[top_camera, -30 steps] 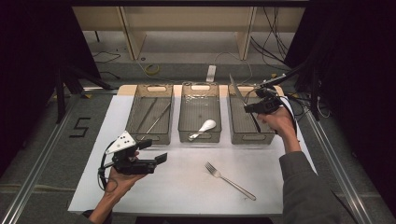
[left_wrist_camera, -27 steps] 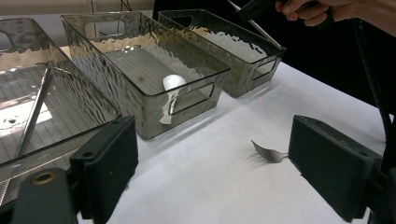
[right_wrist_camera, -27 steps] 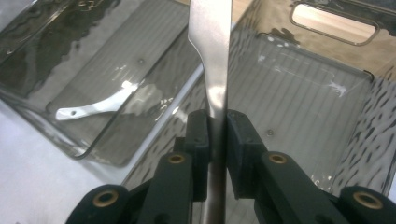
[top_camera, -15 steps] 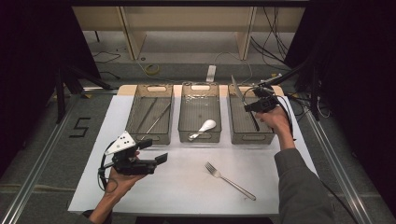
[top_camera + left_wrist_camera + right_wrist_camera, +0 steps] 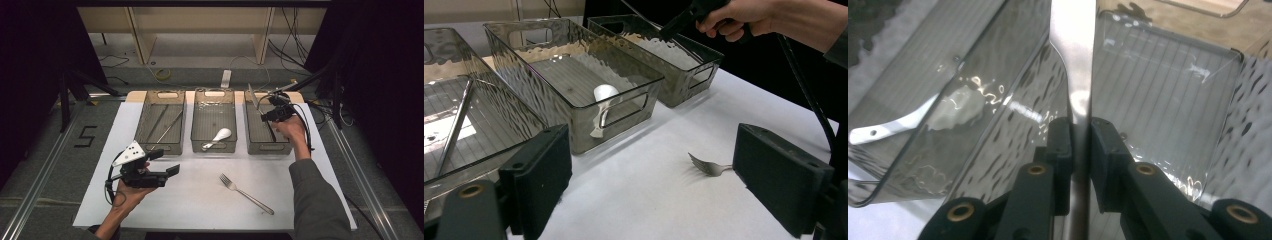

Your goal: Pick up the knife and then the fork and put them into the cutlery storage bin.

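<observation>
Two tools differ: the right tool [image 5: 264, 113] clamps a flat metal knife [image 5: 1074, 60] over the right bin [image 5: 260, 142], its handle end hidden below the jaws; the left tool [image 5: 167, 162] hovers released over the table [image 5: 200, 200], part-hiding the fork [image 5: 706, 166].

We note a flat silver knife [image 5: 1074, 60] pinched between the jaws of the right gripper [image 5: 264, 116], blade up and tilted, over the near end of the right-hand clear bin [image 5: 257, 145]. Its handle end stays hidden.
</observation>
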The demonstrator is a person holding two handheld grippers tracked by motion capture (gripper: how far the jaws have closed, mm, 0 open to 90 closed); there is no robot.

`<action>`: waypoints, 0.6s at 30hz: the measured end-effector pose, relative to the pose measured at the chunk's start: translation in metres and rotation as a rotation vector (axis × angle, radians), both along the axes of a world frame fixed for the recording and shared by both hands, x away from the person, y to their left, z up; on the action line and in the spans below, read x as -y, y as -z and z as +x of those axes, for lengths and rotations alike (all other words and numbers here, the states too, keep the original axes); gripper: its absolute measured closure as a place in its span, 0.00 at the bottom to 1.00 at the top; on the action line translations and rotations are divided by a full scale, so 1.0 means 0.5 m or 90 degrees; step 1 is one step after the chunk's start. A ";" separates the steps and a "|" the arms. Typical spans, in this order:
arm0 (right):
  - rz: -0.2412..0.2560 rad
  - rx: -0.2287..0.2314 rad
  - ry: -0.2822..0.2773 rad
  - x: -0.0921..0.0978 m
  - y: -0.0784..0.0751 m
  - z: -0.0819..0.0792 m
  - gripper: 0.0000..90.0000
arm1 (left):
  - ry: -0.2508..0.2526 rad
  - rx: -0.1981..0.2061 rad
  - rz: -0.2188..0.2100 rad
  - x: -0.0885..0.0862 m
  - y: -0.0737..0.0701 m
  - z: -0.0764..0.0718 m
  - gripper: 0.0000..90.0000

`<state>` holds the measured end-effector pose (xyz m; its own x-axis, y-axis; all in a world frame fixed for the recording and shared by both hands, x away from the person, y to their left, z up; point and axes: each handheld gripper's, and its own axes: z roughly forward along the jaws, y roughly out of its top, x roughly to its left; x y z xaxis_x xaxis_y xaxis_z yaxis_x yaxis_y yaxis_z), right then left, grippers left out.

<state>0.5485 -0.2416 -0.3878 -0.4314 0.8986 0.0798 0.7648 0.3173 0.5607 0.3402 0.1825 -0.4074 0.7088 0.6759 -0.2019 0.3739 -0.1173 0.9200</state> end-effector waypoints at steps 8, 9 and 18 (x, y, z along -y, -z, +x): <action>-0.012 -0.012 0.014 -0.008 0.017 0.002 0.89 | 0.002 0.000 0.002 -0.001 0.000 0.000 0.17; -0.014 -0.017 0.019 -0.008 0.020 0.003 0.89 | 0.001 0.001 0.003 -0.001 0.000 0.000 0.17; 0.003 -0.014 0.022 -0.010 0.015 0.005 0.72 | 0.000 -0.002 0.002 0.000 0.000 0.001 0.17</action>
<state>0.5512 -0.2367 -0.3955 -0.3975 0.9128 0.0934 0.7875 0.2872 0.5453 0.3406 0.1827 -0.4075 0.7081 0.6768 -0.2013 0.3766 -0.1208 0.9185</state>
